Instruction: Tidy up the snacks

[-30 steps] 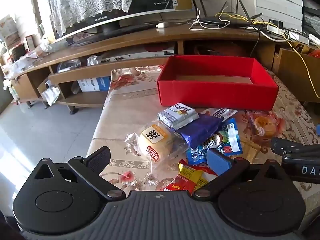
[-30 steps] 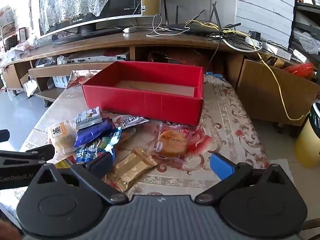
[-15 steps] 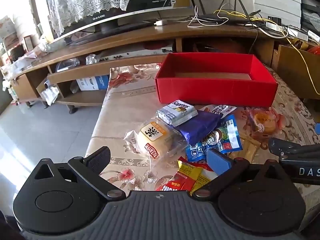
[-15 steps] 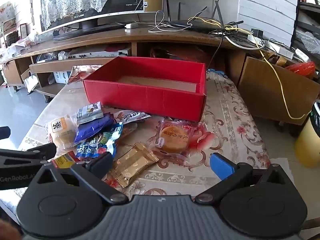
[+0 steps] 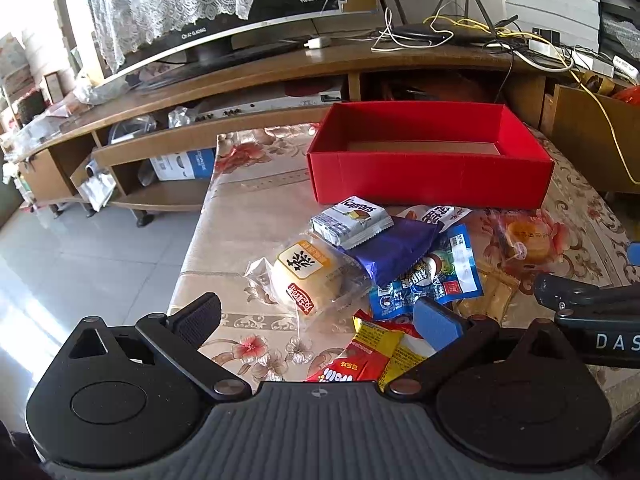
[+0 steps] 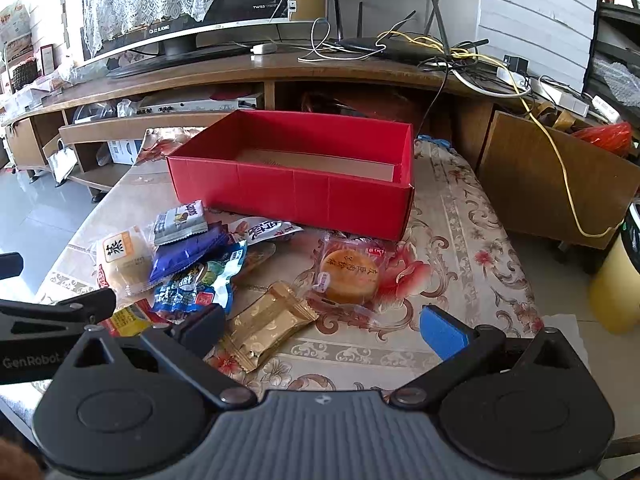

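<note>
An empty red box (image 5: 430, 182) (image 6: 296, 196) stands at the table's far side. In front of it lies a pile of snack packets: a round bun (image 5: 310, 276), a white wafer pack (image 5: 352, 220), a purple pack (image 5: 394, 246), a blue bag (image 5: 436, 276), a red-yellow packet (image 5: 368, 354). A round pastry (image 6: 349, 271) and a gold packet (image 6: 266, 326) lie apart to the right. My left gripper (image 5: 318, 318) is open above the near packets, holding nothing. My right gripper (image 6: 322, 330) is open above the gold packet and pastry, holding nothing.
The table has a floral cloth (image 6: 464, 248). Behind it runs a wooden TV bench (image 5: 280, 68) with a television, a router and tangled cables. A brown cabinet (image 6: 560, 184) and a yellow bin (image 6: 618, 280) stand at the right. Tiled floor (image 5: 80, 256) lies at the left.
Both grippers have drawn back and risen slightly, so the box and packets sit a little higher and farther in both views. Both stay open and the packets have not moved.
</note>
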The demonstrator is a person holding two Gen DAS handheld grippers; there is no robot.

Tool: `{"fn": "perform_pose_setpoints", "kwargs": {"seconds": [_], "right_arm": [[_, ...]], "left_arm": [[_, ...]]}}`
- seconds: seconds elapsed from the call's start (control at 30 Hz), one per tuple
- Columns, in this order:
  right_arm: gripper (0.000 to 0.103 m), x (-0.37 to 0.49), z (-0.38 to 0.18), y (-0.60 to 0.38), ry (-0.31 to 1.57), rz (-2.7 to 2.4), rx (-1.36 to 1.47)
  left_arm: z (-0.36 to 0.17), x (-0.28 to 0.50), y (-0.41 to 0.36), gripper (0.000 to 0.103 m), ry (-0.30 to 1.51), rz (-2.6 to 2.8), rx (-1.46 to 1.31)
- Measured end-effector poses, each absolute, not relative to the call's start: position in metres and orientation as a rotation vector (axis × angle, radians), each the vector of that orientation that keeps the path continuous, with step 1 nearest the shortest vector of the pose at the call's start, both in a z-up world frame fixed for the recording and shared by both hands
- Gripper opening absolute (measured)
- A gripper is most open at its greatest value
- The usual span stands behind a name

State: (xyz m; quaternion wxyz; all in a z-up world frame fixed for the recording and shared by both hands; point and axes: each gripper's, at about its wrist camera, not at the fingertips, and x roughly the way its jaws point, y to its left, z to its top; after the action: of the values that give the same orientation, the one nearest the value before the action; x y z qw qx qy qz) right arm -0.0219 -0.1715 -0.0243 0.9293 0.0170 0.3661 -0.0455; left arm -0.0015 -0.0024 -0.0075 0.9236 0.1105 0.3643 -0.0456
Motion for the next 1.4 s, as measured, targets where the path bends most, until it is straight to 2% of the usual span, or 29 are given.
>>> {"fn": "perform_pose_setpoints", "kwargs": {"seconds": [1.4], "right_arm": [[0.096, -0.0193, -0.03, -0.1741, 0.79, -0.099, 0.033]], "left_arm": [[-0.0135, 0.0018, -0.0055, 0.102, 0.788, -0.126, 0.24]]}}
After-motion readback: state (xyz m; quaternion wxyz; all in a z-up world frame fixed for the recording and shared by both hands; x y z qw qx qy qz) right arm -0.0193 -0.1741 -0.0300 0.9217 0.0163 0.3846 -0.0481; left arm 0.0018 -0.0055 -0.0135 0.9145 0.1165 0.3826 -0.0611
